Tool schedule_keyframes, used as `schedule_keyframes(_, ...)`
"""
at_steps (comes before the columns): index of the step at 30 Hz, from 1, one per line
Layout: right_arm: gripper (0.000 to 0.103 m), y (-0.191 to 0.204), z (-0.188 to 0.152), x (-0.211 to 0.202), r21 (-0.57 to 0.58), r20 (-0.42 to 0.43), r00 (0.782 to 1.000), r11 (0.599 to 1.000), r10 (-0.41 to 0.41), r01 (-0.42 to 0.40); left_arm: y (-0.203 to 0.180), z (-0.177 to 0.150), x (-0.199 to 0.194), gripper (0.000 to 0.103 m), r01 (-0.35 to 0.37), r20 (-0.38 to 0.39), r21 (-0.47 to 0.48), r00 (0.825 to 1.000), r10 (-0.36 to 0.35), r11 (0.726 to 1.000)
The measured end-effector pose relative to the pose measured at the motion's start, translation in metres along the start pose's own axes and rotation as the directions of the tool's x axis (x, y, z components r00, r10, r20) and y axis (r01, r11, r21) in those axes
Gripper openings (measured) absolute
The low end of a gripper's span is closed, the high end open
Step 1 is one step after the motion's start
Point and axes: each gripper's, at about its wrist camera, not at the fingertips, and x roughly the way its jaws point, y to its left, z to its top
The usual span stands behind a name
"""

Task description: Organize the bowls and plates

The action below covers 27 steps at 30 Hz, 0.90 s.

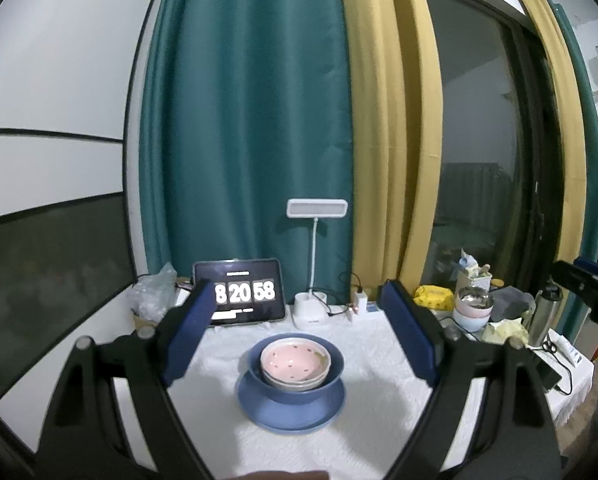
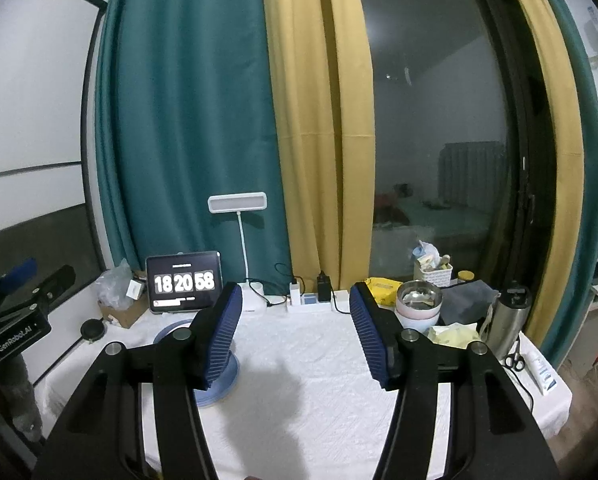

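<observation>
In the left wrist view a blue plate lies on the white tablecloth. A blue bowl stands on it, with a pink speckled bowl nested inside over a white one. My left gripper is open and empty, held above and in front of the stack. My right gripper is open and empty over the cloth; its left finger hides most of the stack, and only the blue plate's edge shows. The left gripper's body shows at the left edge of the right wrist view.
At the back stand a tablet clock, a white desk lamp and chargers. At the right are stacked bowls with a metal one on top, a yellow packet, a steel flask, scissors and a basket.
</observation>
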Motion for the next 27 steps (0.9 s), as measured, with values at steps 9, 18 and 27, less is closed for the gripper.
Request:
schedule_keyframes(9,0.059,0.0033,0.0008,0.0035,0.003,-0.006,1.000,1.000,0.012,-0.012,0.0017,0.0000,-0.0010,0.086,-0.016,-0.003,-0.004,1.000,0.016,1.000)
schedule_keyframes(18,0.059,-0.0001,-0.0003,0.0037,0.011,-0.011,1.000,1.000,0.004,-0.004,-0.0032,-0.0019,-0.0006,0.086,-0.012,-0.006,0.004,1.000,0.012,1.000)
schedule_keyframes(27,0.059,-0.0034,-0.0029,0.0032,0.016,-0.015,1.000,1.000,0.000,0.001,-0.0072,-0.0028,-0.0001,0.086,-0.010,-0.012,0.012,1.000,0.010,1.000)
